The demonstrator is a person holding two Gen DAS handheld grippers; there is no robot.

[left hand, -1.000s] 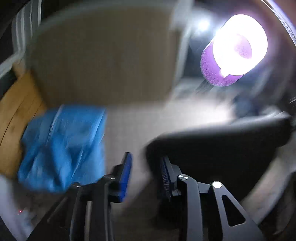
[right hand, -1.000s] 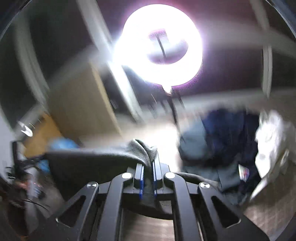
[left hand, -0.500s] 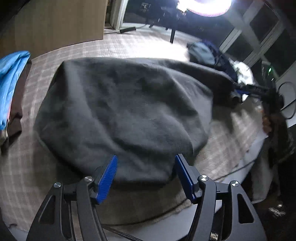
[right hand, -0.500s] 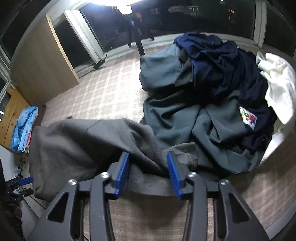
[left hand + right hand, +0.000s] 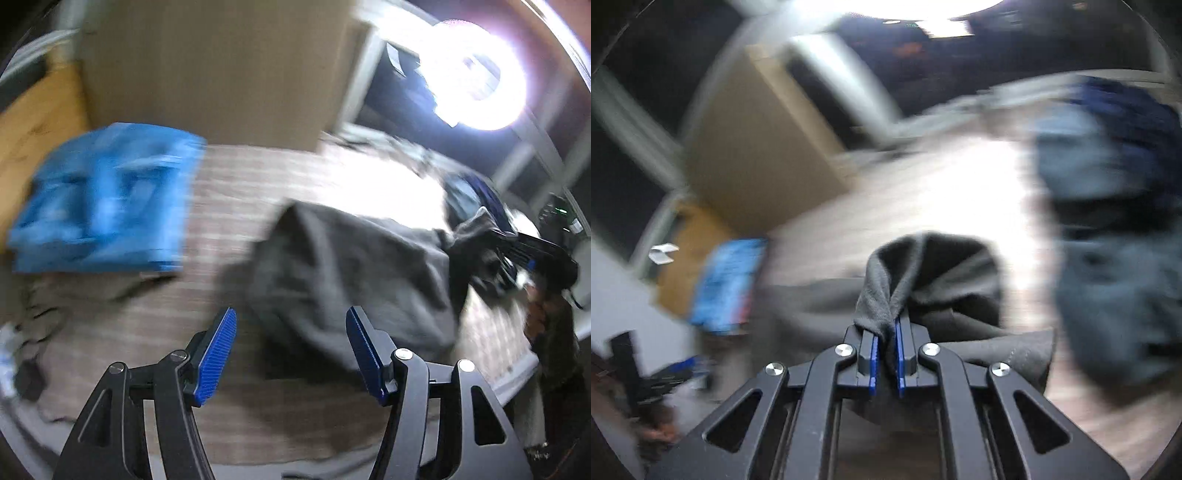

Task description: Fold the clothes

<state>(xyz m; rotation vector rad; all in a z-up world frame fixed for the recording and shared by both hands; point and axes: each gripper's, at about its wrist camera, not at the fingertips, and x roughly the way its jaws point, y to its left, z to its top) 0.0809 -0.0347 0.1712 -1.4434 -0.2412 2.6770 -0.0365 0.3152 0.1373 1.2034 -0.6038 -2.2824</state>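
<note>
The dark grey garment point(image 5: 354, 280) lies bunched on the checked cover point(image 5: 236, 192), with the folded blue garment point(image 5: 107, 199) beyond its left side and a heap of unfolded dark clothes point(image 5: 1115, 229) off its right end.

Right gripper point(image 5: 885, 363): the jaws have just been closing and now stand clamped on a pinched ridge of the grey garment, with cloth rising in a fold between the pads. The left-wrist view confirms this, showing the right gripper point(image 5: 517, 254) at the garment's far right end with fabric drawn up into it.

Left gripper point(image 5: 291, 347): jaws apart, nothing between them. The near edge of the grey garment lies just ahead of and below the pads, not touched. Both views are blurred, so the exact hem line cannot be read.

Assessment of the step in hand: one end is secured and the other is not yet taken. To do it well, the left gripper should come down onto the garment's near-left edge and catch all layers at a matching point. The right grip should hold firm and keep the cloth lightly taut, so the edge lies straight. The garment should stay clear of the heap of clothes, which could snag.
</note>
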